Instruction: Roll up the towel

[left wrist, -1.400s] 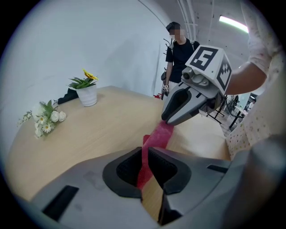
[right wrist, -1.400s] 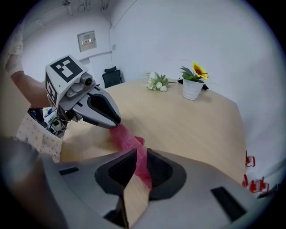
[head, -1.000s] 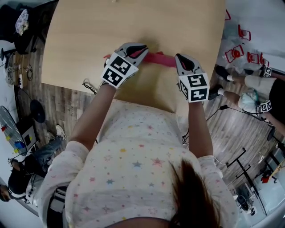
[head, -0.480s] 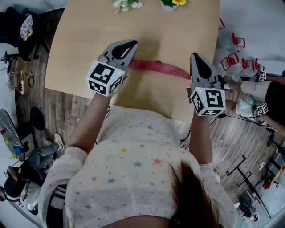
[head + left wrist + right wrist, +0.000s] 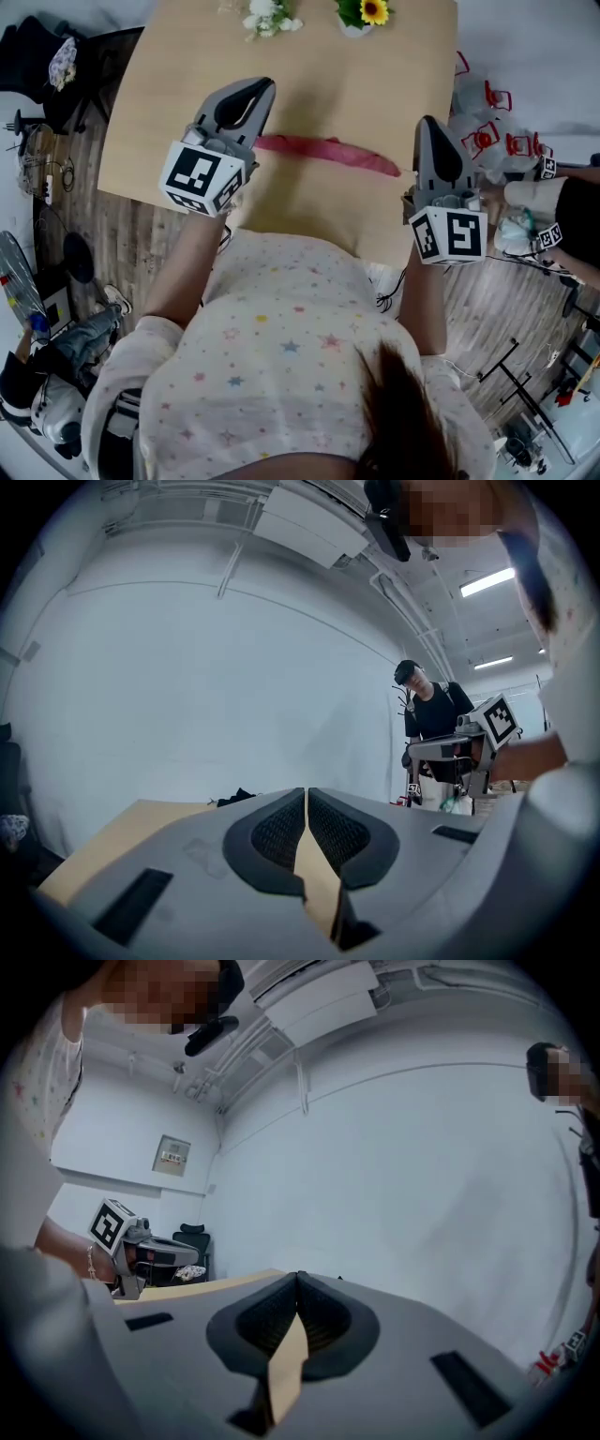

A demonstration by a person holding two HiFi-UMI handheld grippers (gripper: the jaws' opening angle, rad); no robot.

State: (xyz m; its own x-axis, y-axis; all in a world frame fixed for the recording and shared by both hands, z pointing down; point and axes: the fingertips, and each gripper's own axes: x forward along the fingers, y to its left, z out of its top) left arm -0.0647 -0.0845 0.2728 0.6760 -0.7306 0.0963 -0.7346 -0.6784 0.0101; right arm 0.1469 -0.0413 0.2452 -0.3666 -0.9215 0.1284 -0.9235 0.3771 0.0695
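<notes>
The pink towel [image 5: 328, 153] lies rolled into a long thin roll across the wooden table [image 5: 309, 66], nothing touching it. My left gripper [image 5: 256, 87] is raised above the roll's left end, and its jaws are shut and empty. My right gripper [image 5: 427, 124] hovers off the roll's right end near the table's right edge, also shut and empty. In the left gripper view the left gripper [image 5: 307, 790] points level at a white wall, pads together. The right gripper [image 5: 298, 1277] looks the same in the right gripper view. Neither gripper view shows the towel.
White flowers [image 5: 267, 11] and a sunflower [image 5: 366, 11] stand at the table's far edge. Bags with red marks [image 5: 487, 112] lie on the floor to the right. A person in black [image 5: 433, 710] stands beyond the table. A dark chair [image 5: 42, 56] is at far left.
Both grippers have lifted off the towel roll and tipped up to about level. The roll stays on the table. The flowers at the far edge have come into view.
</notes>
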